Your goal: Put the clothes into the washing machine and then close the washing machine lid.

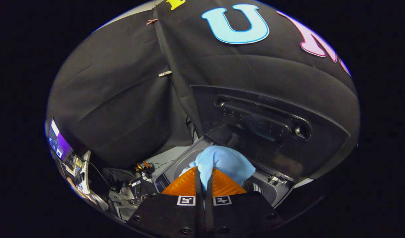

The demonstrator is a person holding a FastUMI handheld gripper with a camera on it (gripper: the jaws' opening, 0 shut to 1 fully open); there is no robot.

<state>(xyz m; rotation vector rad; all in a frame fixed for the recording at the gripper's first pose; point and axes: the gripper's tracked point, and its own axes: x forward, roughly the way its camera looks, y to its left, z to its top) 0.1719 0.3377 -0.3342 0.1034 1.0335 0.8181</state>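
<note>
My gripper is shut on a light blue cloth, which bunches up just ahead of the fingertips and hangs between them. Beyond and below the cloth lies the grey top of the washing machine with part of its drum opening showing to the right of the fingers. The dark lid stands raised behind the opening, its inner side facing me. The cloth is held above the machine's top, near the opening's left side.
The booth's black cloth wall rises behind and left of the machine. At the far left a lit screen stands on a desk with cables and small devices on the floor near the machine.
</note>
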